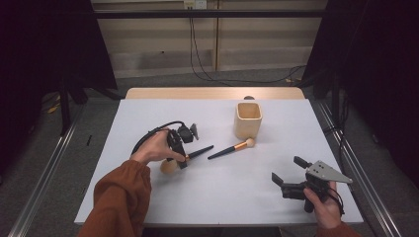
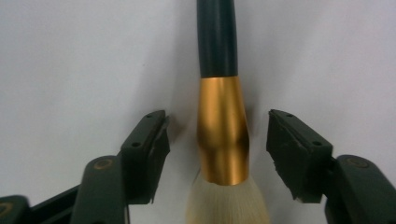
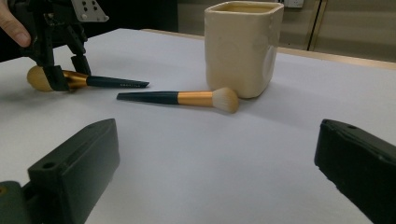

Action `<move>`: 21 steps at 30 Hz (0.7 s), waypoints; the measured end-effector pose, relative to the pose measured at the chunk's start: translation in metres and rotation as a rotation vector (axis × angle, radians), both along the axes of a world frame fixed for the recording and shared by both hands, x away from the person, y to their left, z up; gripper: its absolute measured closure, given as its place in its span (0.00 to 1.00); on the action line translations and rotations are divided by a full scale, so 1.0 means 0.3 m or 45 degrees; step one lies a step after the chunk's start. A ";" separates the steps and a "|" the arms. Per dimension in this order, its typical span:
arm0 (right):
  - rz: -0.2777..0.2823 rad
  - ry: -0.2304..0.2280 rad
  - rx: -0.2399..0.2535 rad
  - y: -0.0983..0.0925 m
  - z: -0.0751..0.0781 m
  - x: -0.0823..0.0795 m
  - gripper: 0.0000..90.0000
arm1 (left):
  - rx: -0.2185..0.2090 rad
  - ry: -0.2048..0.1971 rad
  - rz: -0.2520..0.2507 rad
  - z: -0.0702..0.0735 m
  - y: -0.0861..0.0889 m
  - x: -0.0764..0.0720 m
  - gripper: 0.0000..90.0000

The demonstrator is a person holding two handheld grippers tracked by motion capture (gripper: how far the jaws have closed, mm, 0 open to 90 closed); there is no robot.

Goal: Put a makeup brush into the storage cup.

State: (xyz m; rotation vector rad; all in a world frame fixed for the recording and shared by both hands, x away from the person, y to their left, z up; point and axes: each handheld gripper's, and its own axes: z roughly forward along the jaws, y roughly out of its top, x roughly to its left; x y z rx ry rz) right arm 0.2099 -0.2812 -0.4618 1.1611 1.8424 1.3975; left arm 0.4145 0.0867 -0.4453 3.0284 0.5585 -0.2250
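Now the left tool straddles the gold collar of the near brush lying on the white surface, its pads not yet touching. It should probably squeeze evenly there before lifting. Farther right lie a second brush and the cream cup; the right tool waits spread wide.

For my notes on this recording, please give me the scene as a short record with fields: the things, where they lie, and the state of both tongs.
surface: white table top
container: cream square ceramic cup, upright
brush one: black-handled makeup brush with gold ferrule, lying flat between the left tongs
brush two: second black-and-gold makeup brush, lying with bristles near the cup's base; contact unclear
left tongs: astride the gold ferrule, pads apart from it
right tongs: open, nothing between them, low over the table
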 end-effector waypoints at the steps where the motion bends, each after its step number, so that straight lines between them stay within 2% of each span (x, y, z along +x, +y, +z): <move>1: 0.001 0.000 -0.001 0.000 0.000 0.000 0.00 | 0.018 -0.012 -0.017 0.000 -0.003 0.001 0.49; 5: 0.003 0.002 -0.004 0.001 0.000 0.000 0.00 | 0.039 -0.052 -0.028 -0.003 -0.012 -0.011 0.54; 7: 0.003 0.002 -0.001 0.001 0.000 0.000 0.00 | 0.068 -0.075 -0.067 -0.004 -0.020 -0.019 0.54; 10: 0.010 0.003 -0.010 0.002 -0.002 0.000 0.00 | 0.093 -0.077 -0.067 -0.002 -0.026 -0.021 0.56; 11: 0.011 0.005 -0.011 0.004 -0.002 0.000 0.00 | 0.106 -0.084 -0.079 -0.002 -0.028 -0.021 0.61; 15: 0.012 0.003 -0.012 0.004 -0.002 -0.001 0.00 | 0.107 -0.095 -0.072 -0.004 -0.027 -0.029 0.65; 18: 0.007 0.010 -0.006 0.003 -0.003 0.001 0.00 | 0.114 -0.089 -0.093 -0.001 -0.026 -0.029 0.68; 19: 0.009 0.011 -0.006 0.005 -0.004 0.001 0.00 | 0.108 -0.076 -0.078 0.000 -0.025 -0.027 0.72; 21: 0.010 0.010 -0.009 0.006 -0.004 0.001 0.00 | 0.101 -0.079 -0.072 -0.002 -0.022 -0.024 0.73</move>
